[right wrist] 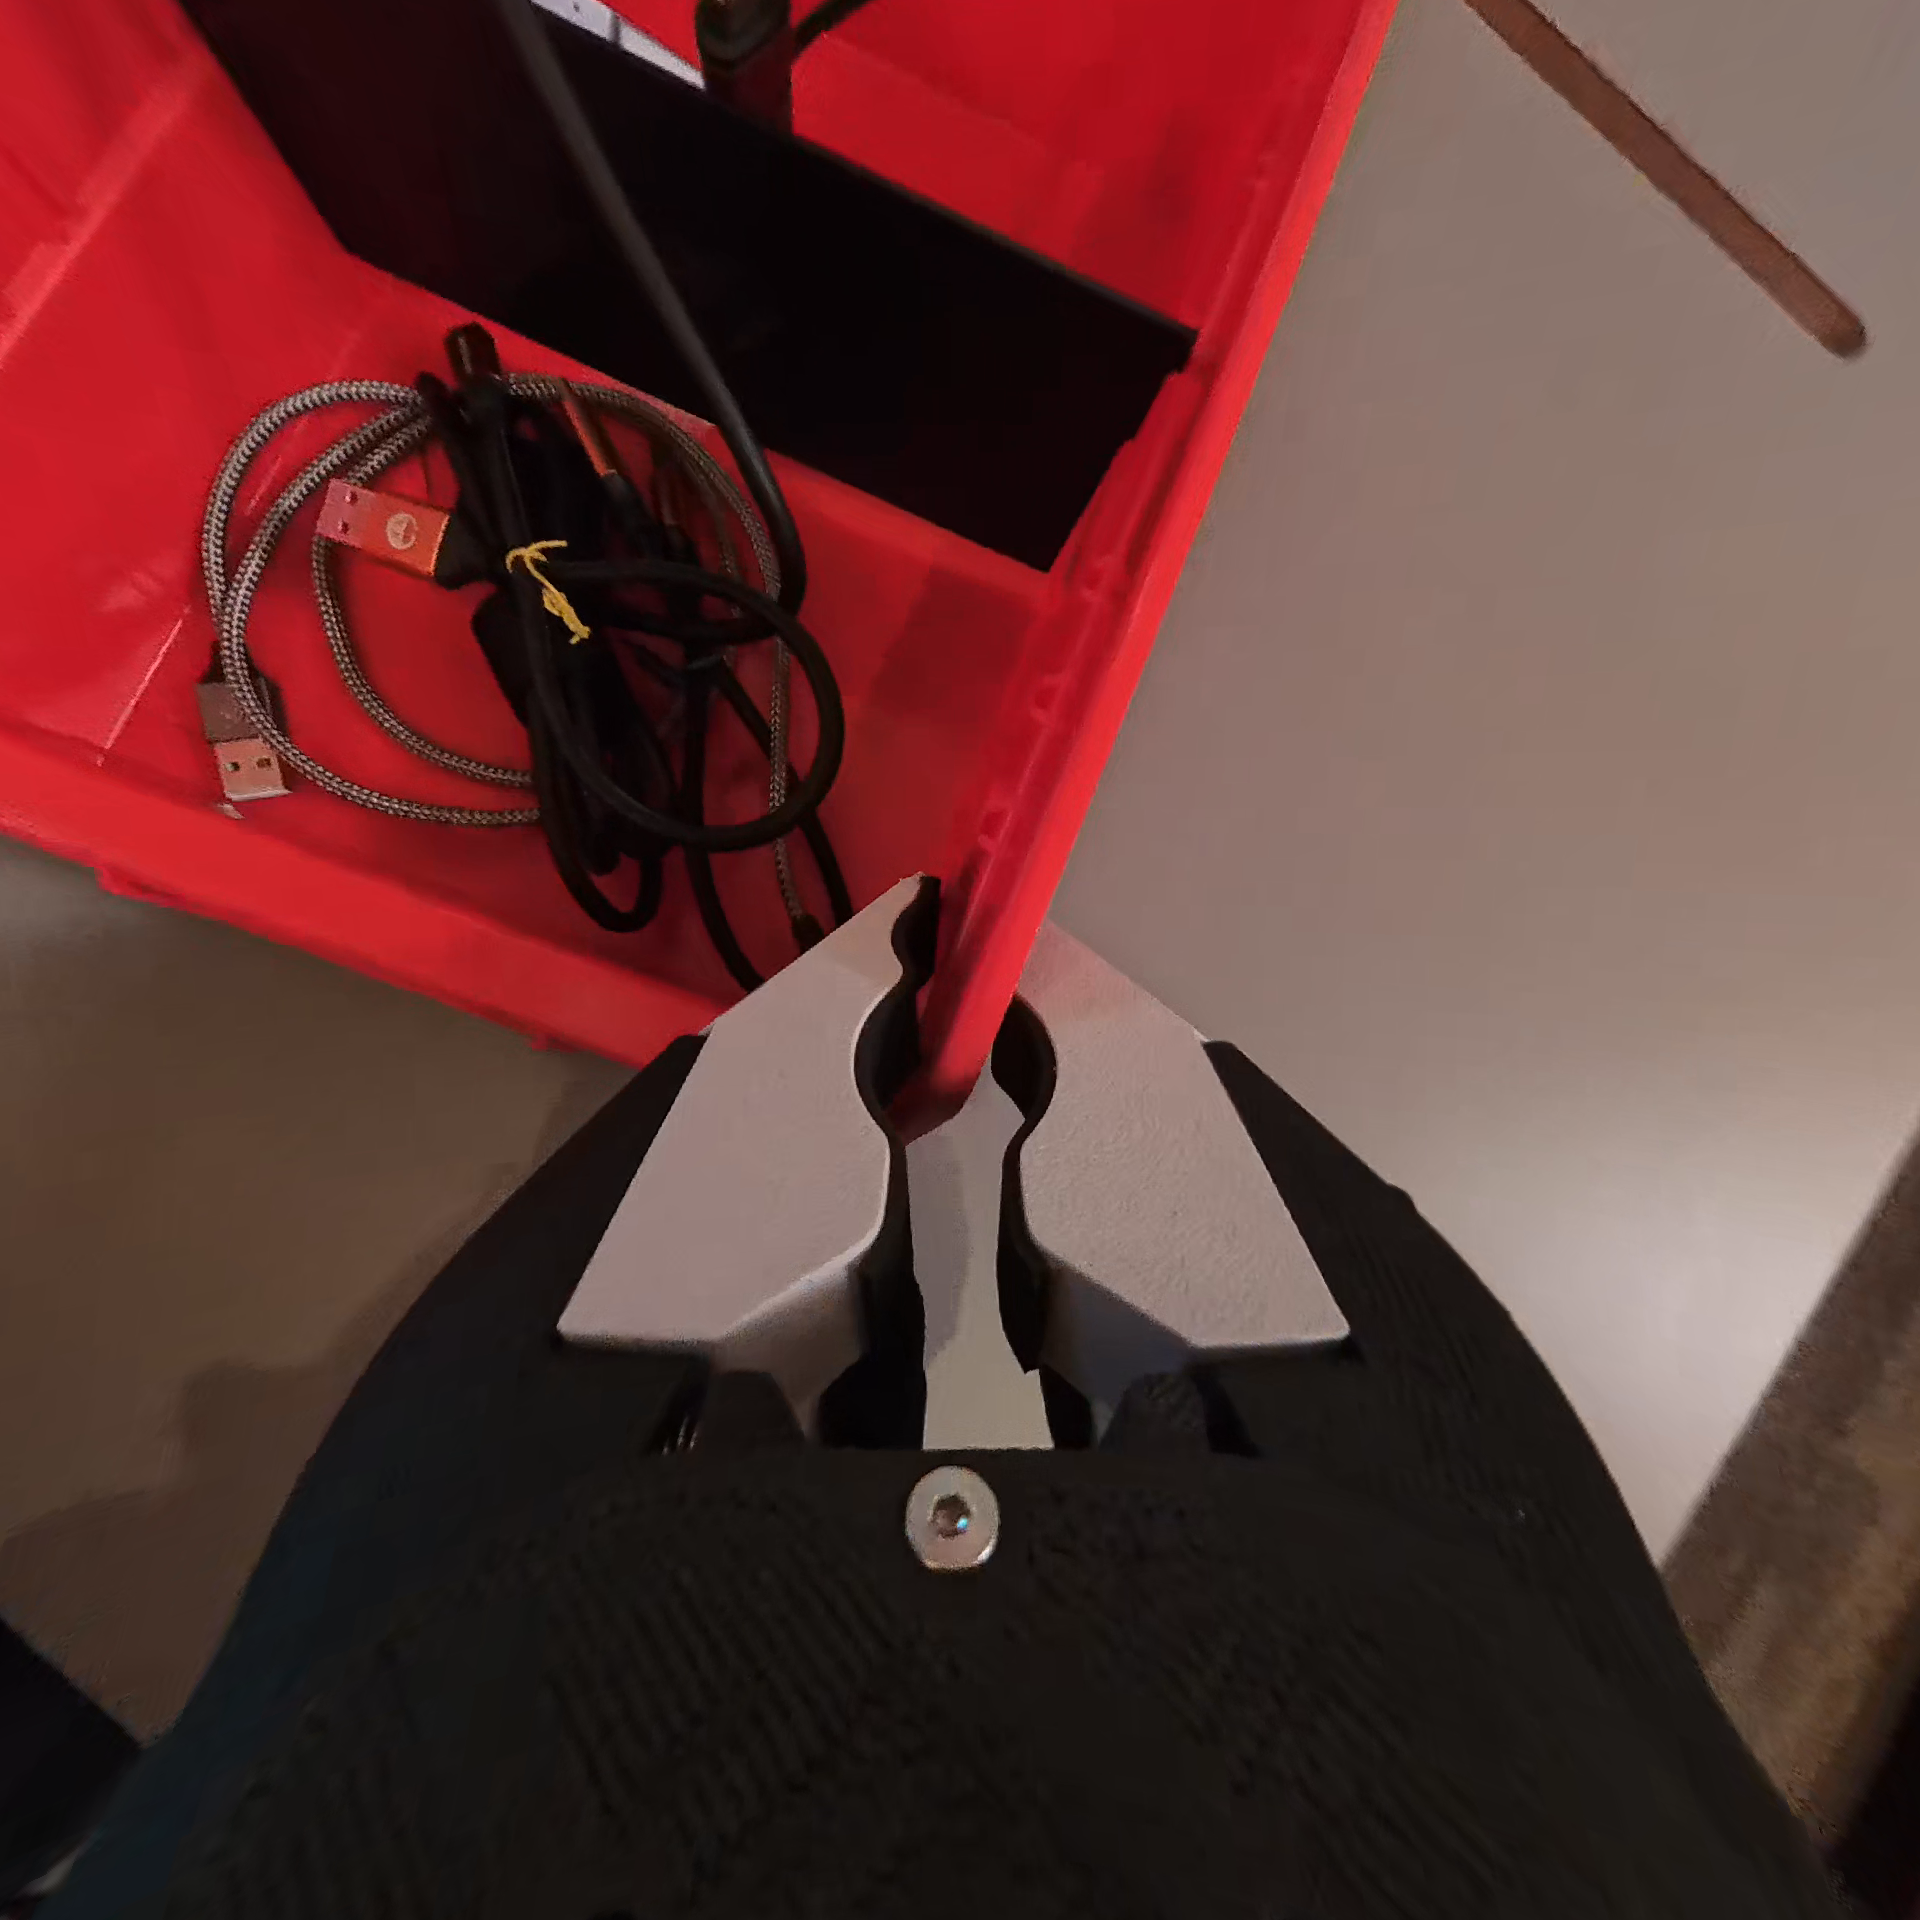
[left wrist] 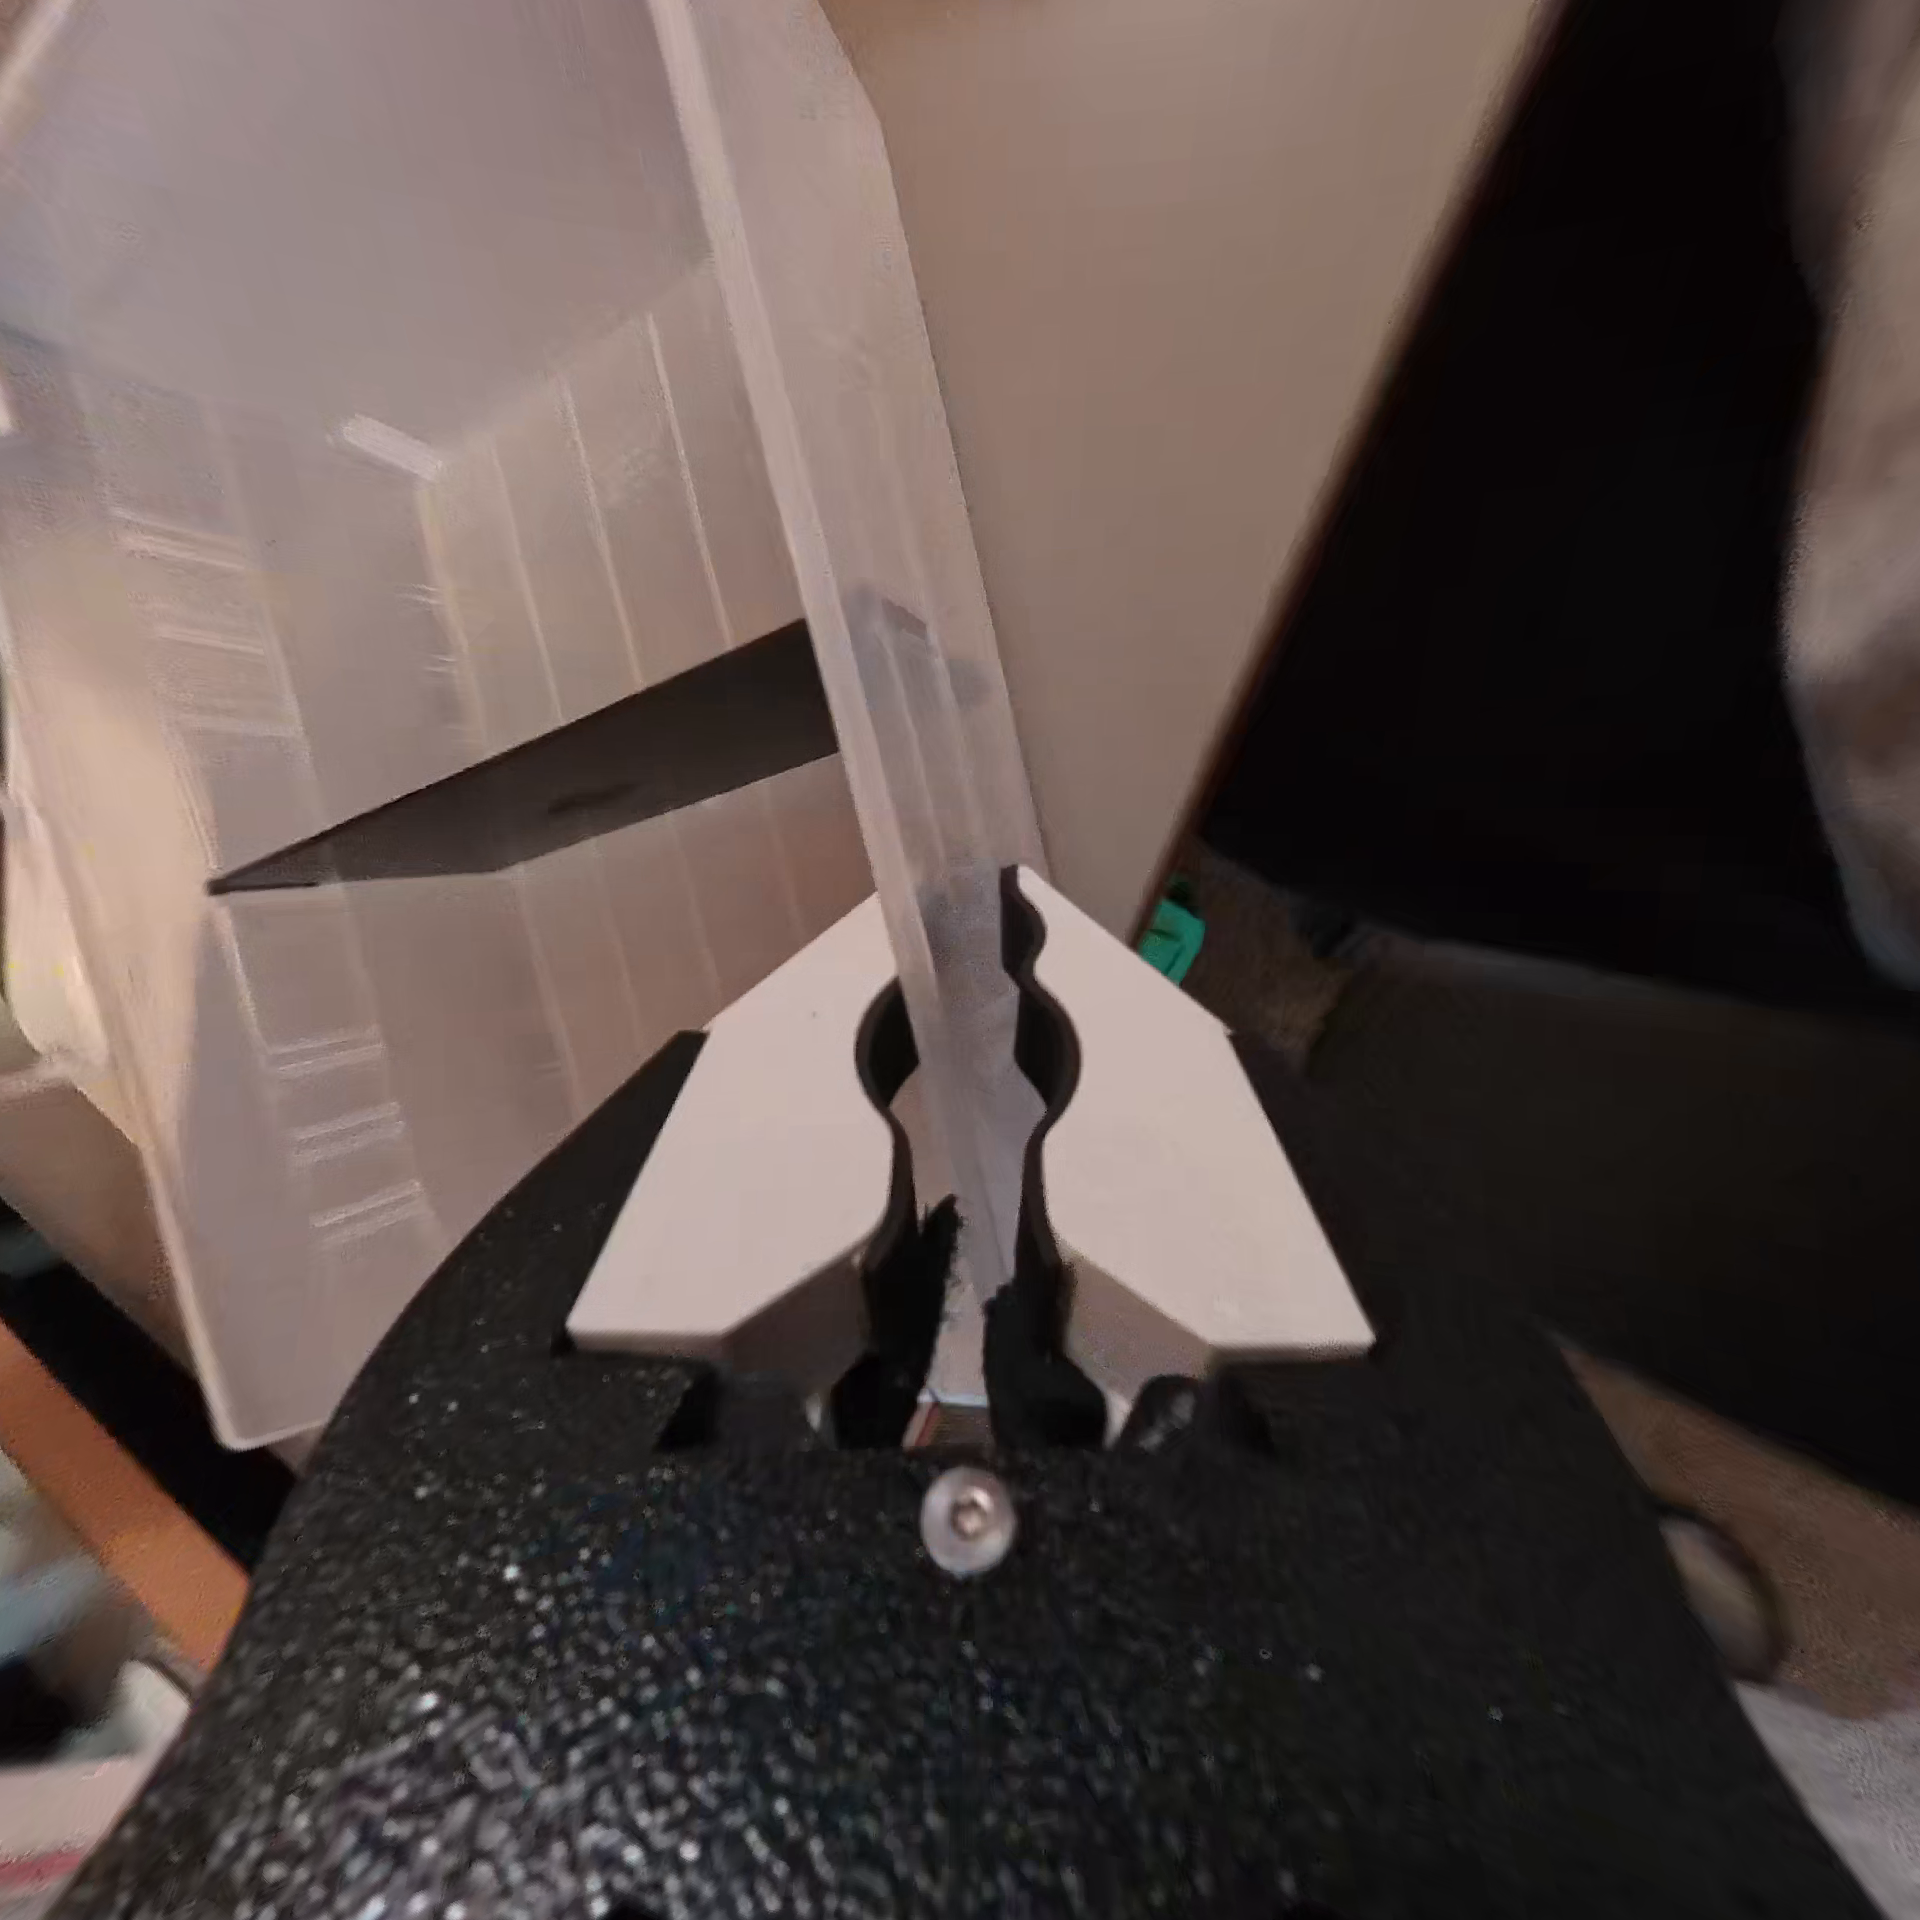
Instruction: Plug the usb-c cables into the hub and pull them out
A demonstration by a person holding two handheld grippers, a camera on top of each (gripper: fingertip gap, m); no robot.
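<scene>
My right gripper [right wrist: 971, 925] is shut on the right wall of a red plastic bin [right wrist: 1122, 520], near its near corner. Inside the bin lies a tangled bundle of black and grey braided cables [right wrist: 540, 623], with an orange USB plug [right wrist: 384, 530] and a silver one [right wrist: 244, 764]. A black divider [right wrist: 727, 291] crosses the bin behind them. I see no hub. My left gripper [left wrist: 977, 935] is shut on the rim of a translucent plastic bin [left wrist: 416, 520] that holds a black divider [left wrist: 540, 790]. The left view is blurred.
Both bins rest on a beige tabletop [right wrist: 1455, 727], which also shows in the left wrist view [left wrist: 1143, 416]. A brown wooden leg [right wrist: 1662, 177] shows at the top right. The table's edge and carpet [right wrist: 1818, 1558] lie at the right. A green object [left wrist: 1169, 935] sits below the table edge.
</scene>
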